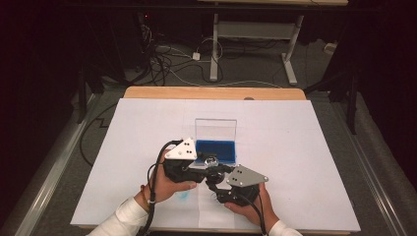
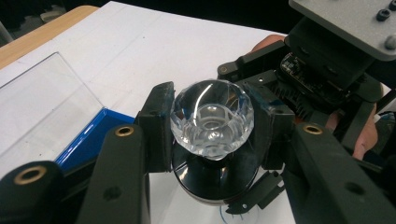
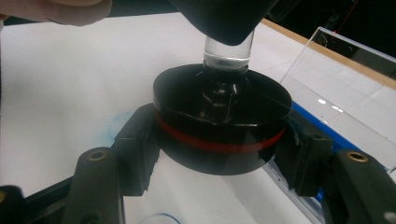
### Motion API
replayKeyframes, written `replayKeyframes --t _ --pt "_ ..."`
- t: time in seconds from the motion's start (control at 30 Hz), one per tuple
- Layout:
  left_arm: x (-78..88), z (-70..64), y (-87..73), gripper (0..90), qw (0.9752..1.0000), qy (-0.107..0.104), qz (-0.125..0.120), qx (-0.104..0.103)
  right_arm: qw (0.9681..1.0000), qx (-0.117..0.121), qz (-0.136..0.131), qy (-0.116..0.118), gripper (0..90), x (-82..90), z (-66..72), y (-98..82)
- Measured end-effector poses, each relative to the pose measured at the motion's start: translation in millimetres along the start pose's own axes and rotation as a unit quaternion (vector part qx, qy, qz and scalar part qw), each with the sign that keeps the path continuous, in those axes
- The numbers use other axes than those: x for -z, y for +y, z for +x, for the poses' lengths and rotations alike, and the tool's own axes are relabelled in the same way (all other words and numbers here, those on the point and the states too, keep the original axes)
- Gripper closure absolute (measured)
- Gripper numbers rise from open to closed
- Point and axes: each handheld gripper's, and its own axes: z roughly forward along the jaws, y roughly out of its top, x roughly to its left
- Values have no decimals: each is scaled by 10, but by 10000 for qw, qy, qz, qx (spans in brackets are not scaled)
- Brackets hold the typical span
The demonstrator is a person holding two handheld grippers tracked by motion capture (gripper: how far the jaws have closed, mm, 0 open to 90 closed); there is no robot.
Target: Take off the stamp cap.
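Crystal knob (image 2: pixel 212 121) clamped in left gripper (image 2: pixel 212 128), its black base (image 3: pixel 219 123) clamped in right gripper (image 3: pixel 219 154), beside blue case (image 1: pixel 216 150).

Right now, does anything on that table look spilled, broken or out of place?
One small thing: a faint blue smudge marks the white sheet beside the left hand, like a stain. Otherwise nothing is broken: both grippers hold the crystal-topped black stand, and the blue case sits open, lid upright.

Between the left tongs (image 2: pixel 212 123) sits the knob (image 2: pixel 212 119), the disc (image 3: pixel 219 121) beneath it between the right tongs (image 3: pixel 224 154), and the case (image 1: pixel 215 140) on the table (image 1: pixel 295 147) just behind both.
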Motion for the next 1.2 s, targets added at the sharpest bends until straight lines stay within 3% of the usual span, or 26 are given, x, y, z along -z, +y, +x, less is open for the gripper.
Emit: replayKeyframes --t 0.3,0.63,1.2 --pt "-13 -4 -8 548 10000 -15 -26 58 9999 -128 4 86 383 3 -8 -5" --pt "-23 -7 -15 550 10000 -37 72 12 9994 51 340 97 387 18 -9 27" --pt "5 -33 -16 551 9999 45 56 -74 9992 -102 314 219 389 34 -20 32"
